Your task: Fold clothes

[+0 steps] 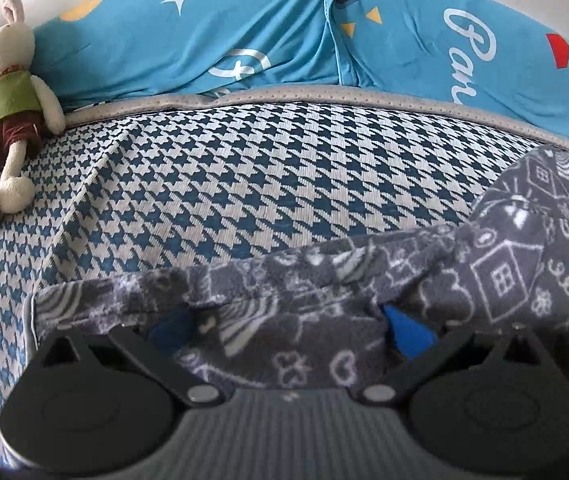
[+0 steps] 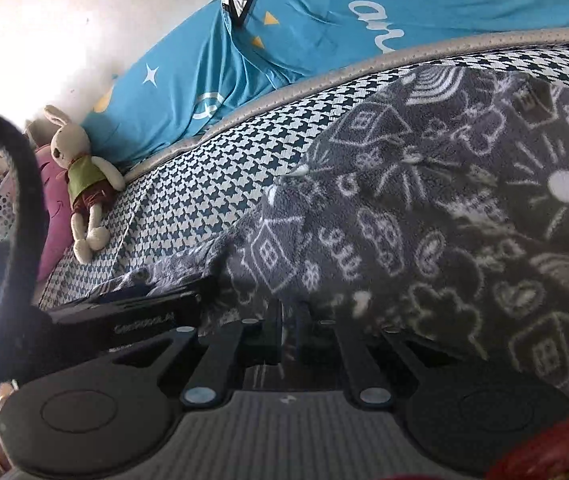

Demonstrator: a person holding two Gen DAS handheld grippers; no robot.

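Garment (image 2: 444, 220), grey fleece with white doodle print, lies spread on houndstooth bed cover (image 1: 244, 168). Left gripper (image 1: 288, 328): jaws spread wide, fleece edge draped between them. Right gripper (image 2: 290, 332): jaws clenched on fleece. Stuffed rabbit (image 1: 8, 92) well apart.

Bed (image 1: 212, 184), covered by a blue-and-white houndstooth sheet, edged at the far side with grey perforated piping (image 1: 324, 94). Directly on it are found: a grey fleece garment (image 1: 496, 264) printed with white houses and clouds, spread at the near right; a stuffed rabbit (image 1: 8, 100) in a green vest, laid at the far left; a pink cushion (image 2: 54, 216) just beside the rabbit; a bright blue printed quilt (image 1: 244, 40) bunched along the far edge.
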